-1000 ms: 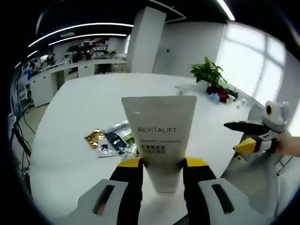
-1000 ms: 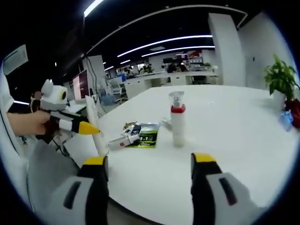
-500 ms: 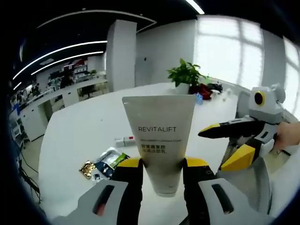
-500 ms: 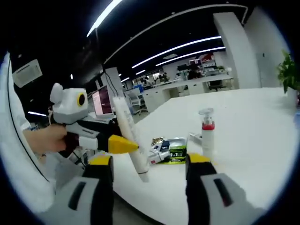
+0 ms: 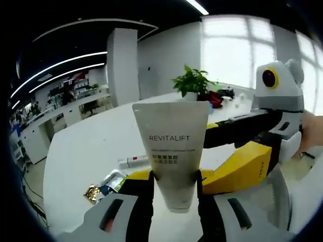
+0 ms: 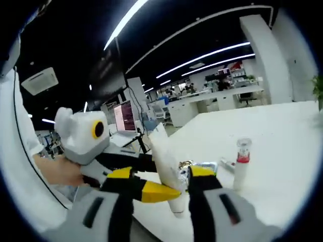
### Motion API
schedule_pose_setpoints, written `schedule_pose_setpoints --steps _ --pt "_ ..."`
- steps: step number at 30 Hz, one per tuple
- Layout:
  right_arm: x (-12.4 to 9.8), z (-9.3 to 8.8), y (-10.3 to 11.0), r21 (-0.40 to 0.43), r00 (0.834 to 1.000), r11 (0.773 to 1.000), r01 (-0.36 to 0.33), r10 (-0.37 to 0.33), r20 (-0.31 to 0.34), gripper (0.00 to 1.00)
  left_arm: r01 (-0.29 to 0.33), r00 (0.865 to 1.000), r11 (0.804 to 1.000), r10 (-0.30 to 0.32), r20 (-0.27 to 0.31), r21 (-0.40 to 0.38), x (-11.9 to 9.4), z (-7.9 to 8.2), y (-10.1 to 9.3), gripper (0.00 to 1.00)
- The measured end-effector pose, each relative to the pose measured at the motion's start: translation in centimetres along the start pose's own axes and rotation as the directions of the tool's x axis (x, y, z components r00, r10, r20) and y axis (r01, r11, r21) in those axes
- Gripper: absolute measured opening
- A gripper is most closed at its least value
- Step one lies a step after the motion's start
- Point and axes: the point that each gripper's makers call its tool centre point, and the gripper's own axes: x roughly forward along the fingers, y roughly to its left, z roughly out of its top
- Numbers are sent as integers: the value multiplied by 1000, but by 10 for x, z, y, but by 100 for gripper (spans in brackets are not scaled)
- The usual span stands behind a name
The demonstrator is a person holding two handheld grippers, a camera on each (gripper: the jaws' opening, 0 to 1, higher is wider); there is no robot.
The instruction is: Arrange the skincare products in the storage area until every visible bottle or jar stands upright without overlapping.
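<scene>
Pale grey and soft-sided, the squeeze tube printed REVITALIFT (image 5: 172,151) stands cap end down between the 2 jaws of the left tool (image 5: 174,177), which is clenched on its narrow lower part; the broad crimped end rises above the yellow jaw tips. In the left gripper view the right tool (image 5: 237,151) reaches in from the right, its black and yellow jaws lying just beside the tube's right edge, one above the other with a gap between them. A hand (image 5: 311,132) holds it at the far right.

In the right gripper view the same tube (image 6: 166,164) leans between the right tool's (image 6: 166,176) own 2 jaws, cap end low. The jaws stand apart around it; whether either one presses on the tube is hard to say from this angle, so I cannot tell if that tool grips. The left tool (image 6: 151,189) comes in from the left, held by a hand (image 6: 60,171), its yellow tip crossing in front of the tube's lower part.

Behind, on the round white bench (image 6: 282,131), a slim white pump bottle with a red collar and clear cap (image 6: 241,162) stands upright, well apart from the tube. Flat sachets (image 5: 108,182) lie on the bench, near a small white tube lying on its side (image 5: 132,161). A green potted plant (image 5: 191,83) sits near the bench's far edge.
</scene>
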Motion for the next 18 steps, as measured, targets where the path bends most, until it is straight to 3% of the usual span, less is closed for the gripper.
schedule_pose_setpoints --steps 6,11,18 --pt "10 -2 -7 8 1000 1000 5 -5 -25 35 12 1000 1000 -12 3 21 -3 0 -8 30" --pt "13 -12 -13 28 997 999 29 -27 -76 23 15 1000 999 -14 -10 52 -3 -4 -10 30" --pt "7 -19 -14 -36 996 999 35 -38 -86 15 34 999 998 -33 -16 54 -5 -8 -12 30"
